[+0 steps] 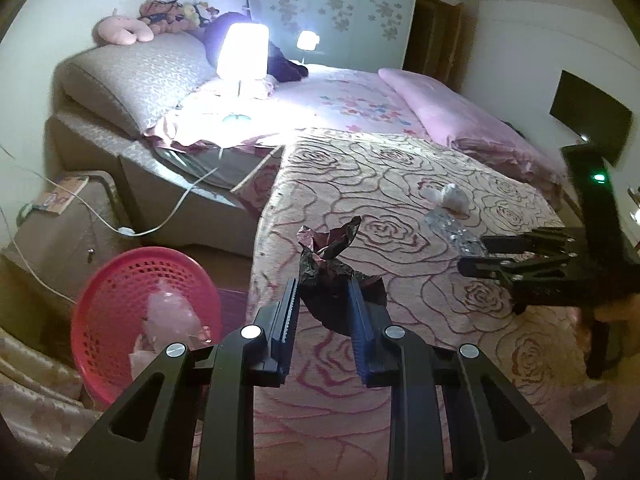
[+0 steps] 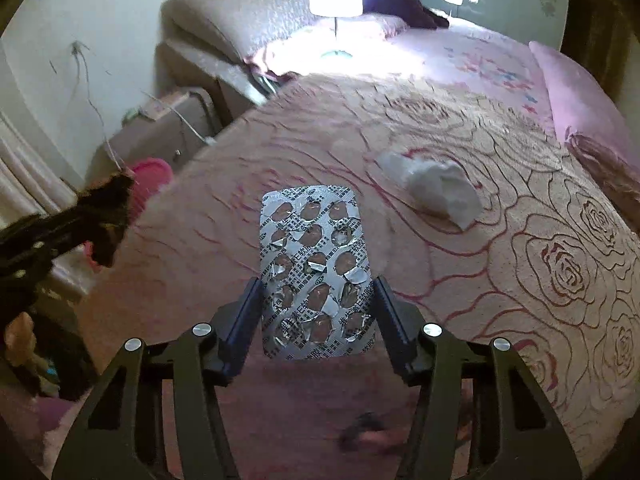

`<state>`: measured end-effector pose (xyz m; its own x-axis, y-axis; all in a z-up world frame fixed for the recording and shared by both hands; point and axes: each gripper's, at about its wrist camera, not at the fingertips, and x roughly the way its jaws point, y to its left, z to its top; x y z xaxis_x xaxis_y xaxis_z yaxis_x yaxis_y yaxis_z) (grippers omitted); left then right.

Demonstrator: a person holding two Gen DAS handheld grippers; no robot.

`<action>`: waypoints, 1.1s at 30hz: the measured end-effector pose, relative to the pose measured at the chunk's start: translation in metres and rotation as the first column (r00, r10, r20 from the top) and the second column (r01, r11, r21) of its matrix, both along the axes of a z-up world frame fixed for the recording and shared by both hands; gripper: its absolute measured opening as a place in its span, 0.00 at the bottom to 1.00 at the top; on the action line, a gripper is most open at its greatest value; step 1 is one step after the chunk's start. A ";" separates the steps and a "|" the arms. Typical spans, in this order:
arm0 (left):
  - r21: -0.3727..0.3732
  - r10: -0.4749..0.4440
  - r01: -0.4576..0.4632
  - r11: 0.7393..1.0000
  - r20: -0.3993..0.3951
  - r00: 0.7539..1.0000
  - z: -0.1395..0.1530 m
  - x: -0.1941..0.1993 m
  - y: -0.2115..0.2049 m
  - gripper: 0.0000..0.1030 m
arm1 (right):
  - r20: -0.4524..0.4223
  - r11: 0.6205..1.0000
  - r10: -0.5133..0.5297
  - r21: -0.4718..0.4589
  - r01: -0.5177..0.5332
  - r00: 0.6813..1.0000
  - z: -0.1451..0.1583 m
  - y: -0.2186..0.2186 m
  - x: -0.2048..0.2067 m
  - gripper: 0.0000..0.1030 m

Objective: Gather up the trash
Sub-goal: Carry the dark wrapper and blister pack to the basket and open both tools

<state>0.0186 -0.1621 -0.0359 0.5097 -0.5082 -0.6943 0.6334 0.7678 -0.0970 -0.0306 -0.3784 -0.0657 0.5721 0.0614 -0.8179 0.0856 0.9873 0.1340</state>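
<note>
My left gripper (image 1: 323, 289) is shut on a dark crumpled wrapper (image 1: 332, 256), held above the rose-patterned blanket (image 1: 400, 184) near the bed's left edge. It also shows at the left of the right wrist view (image 2: 108, 208). My right gripper (image 2: 318, 284) is shut on an empty silver blister pack (image 2: 316, 268) just above the blanket (image 2: 520, 200); the pack shows faintly in the left wrist view (image 1: 452, 226). A crumpled white tissue (image 2: 436, 188) lies on the blanket beyond it, also in the left wrist view (image 1: 448, 196). A red mesh basket (image 1: 140, 316) with trash inside stands on the floor left of the bed.
A lit table lamp (image 1: 242, 54) stands on the bed near the grey headboard cushion (image 1: 136, 76). A folded pink quilt (image 1: 464, 120) lies along the far right. A nightstand (image 1: 60, 220) with a white cable stands left of the bed. Plush toys (image 1: 160, 16) sit behind the cushion.
</note>
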 end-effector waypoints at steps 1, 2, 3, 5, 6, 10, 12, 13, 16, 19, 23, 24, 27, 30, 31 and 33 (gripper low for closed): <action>0.002 0.005 -0.005 1.000 0.004 1.000 0.001 0.001 0.002 0.22 | 0.010 1.000 -0.003 -0.003 0.003 1.000 0.003 0.004 -0.001 0.52; 0.006 0.010 -0.010 1.000 0.009 1.000 0.003 0.002 0.005 0.22 | 0.025 1.000 -0.007 -0.006 0.007 1.000 0.007 0.009 -0.002 0.52; 0.010 0.015 -0.015 1.000 0.016 1.000 0.005 0.003 0.008 0.22 | 0.034 1.000 -0.010 -0.006 0.010 0.999 0.009 0.013 -0.002 0.52; 0.016 0.022 -0.023 1.000 0.028 0.999 0.007 0.005 0.013 0.22 | 0.059 1.000 -0.020 0.003 0.020 0.998 0.015 0.021 -0.003 0.52; 0.019 0.026 -0.027 0.999 0.034 0.999 0.009 0.006 0.015 0.22 | 0.070 1.000 -0.025 0.004 0.025 0.997 0.017 0.025 -0.002 0.52; 0.029 0.059 -0.061 0.998 0.053 0.997 0.013 0.014 0.032 0.22 | 0.091 0.999 -0.036 0.017 0.035 0.995 0.021 0.038 0.002 0.52; 0.030 0.087 -0.089 0.996 0.056 0.995 0.014 0.021 0.043 0.22 | 0.091 0.999 -0.035 0.024 0.033 0.995 0.021 0.046 0.006 0.52; 0.028 0.098 -0.100 0.995 0.055 0.994 0.015 0.024 0.048 0.22 | 0.090 0.999 -0.033 0.028 0.031 0.995 0.021 0.050 0.008 0.52; 0.022 0.145 -0.146 0.989 0.046 0.988 0.013 0.036 0.065 0.22 | 0.086 0.999 -0.021 0.038 0.018 0.996 0.020 0.062 0.015 0.52; 0.030 0.202 -0.203 0.979 0.043 0.978 0.009 0.050 0.083 0.22 | 0.079 0.999 0.009 0.043 -0.013 0.997 0.020 0.079 0.027 0.52; 0.060 0.273 -0.275 0.960 0.034 0.961 -0.001 0.070 0.106 0.22 | 0.074 0.998 0.051 0.038 -0.054 0.996 0.021 0.102 0.043 0.52; 0.064 0.291 -0.292 0.954 0.022 0.956 -0.005 0.075 0.112 0.22 | 0.071 0.997 0.067 0.038 -0.070 0.995 0.020 0.110 0.049 0.52; 0.080 0.327 -0.326 0.942 -0.001 0.945 -0.014 0.087 0.127 0.22 | 0.058 0.994 0.101 0.036 -0.103 0.993 0.016 0.130 0.067 0.52; 0.086 0.340 -0.338 0.937 -0.017 0.940 -0.021 0.093 0.135 0.22 | 0.046 0.991 0.129 0.039 -0.131 0.991 0.011 0.148 0.081 0.52; 0.090 0.346 -0.344 0.935 -0.017 0.938 -0.022 0.095 0.136 0.22 | 0.041 0.989 0.139 0.037 -0.141 0.989 0.009 0.154 0.087 0.52; 0.097 0.354 -0.350 0.932 -0.024 0.935 -0.027 0.098 0.140 0.22 | 0.032 0.988 0.151 0.039 -0.152 0.988 0.003 0.164 0.098 0.52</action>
<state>0.1171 -0.0225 -0.0629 0.6150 -0.2365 -0.7523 0.3181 0.9473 -0.0378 0.0677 -0.2149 -0.0623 0.5769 0.1824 -0.7962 -0.0694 0.9822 0.1747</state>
